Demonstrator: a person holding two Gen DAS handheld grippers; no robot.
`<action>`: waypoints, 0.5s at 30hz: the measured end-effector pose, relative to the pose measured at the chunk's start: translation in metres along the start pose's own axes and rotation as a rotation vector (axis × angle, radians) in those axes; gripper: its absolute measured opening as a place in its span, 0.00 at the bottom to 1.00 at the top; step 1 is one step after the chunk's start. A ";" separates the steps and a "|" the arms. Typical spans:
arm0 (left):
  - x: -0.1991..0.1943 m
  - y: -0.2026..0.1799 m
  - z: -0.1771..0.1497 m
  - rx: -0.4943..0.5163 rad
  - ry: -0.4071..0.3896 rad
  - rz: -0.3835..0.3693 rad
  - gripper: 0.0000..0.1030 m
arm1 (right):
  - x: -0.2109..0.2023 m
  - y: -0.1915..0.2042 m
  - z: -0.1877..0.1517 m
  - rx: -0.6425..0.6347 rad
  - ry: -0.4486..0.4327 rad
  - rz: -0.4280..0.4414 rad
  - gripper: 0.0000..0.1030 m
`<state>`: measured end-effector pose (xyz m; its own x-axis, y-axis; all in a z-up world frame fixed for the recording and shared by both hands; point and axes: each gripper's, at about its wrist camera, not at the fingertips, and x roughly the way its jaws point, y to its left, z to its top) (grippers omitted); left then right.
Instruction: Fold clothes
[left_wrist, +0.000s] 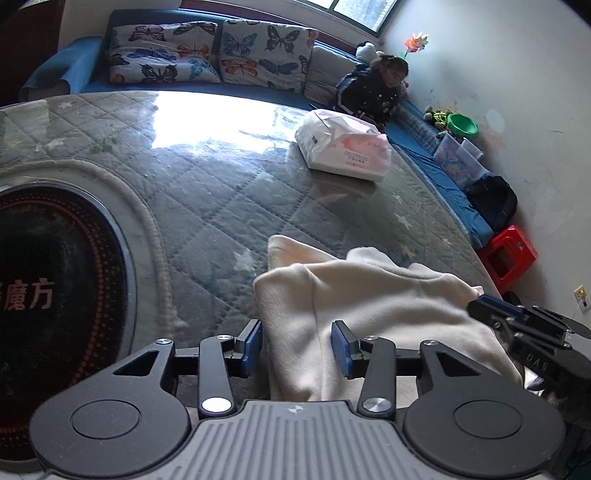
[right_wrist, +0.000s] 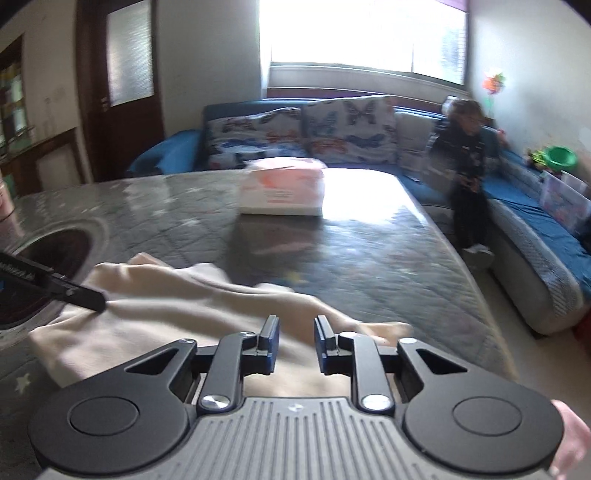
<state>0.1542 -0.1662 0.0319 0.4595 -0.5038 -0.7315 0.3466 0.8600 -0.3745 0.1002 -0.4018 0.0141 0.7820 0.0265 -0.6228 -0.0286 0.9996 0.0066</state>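
The counter (left_wrist: 207, 192), a broad top under a glossy quilted cover, carries everything, with a dark round inset (left_wrist: 55, 295) at its left. Beyond it runs a blue sofa (right_wrist: 535, 229) where a person (left_wrist: 373, 92) sits, well clear of the work.

A white packet (left_wrist: 343, 147) lies mid-counter, well apart from the cream garment (left_wrist: 388, 314), so nothing stands in the way of a fold.

The garment sits at the near edge, bunched in soft layers with one flap doubled over, which suggests a fold partly made, though it would equally fit a loose heap awaiting one.

The left tool (left_wrist: 297, 347) hovers with jaws wide apart, straddling the garment's left edge. The right tool (right_wrist: 295, 345) is parted too, over the cloth, gripping nothing. Any next grasp calls for closing on an edge layer only.
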 end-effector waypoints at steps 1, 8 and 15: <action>0.000 0.001 0.001 -0.001 -0.001 0.002 0.43 | 0.003 0.005 0.002 -0.010 0.001 0.014 0.23; 0.004 0.004 0.003 0.001 -0.003 0.010 0.45 | 0.032 0.021 0.013 0.000 0.012 0.066 0.26; 0.005 0.004 0.004 0.002 -0.006 0.009 0.46 | 0.049 0.022 0.013 0.001 0.026 0.067 0.30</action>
<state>0.1616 -0.1653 0.0291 0.4677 -0.4966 -0.7312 0.3444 0.8642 -0.3667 0.1456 -0.3781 -0.0061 0.7621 0.0926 -0.6408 -0.0793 0.9956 0.0496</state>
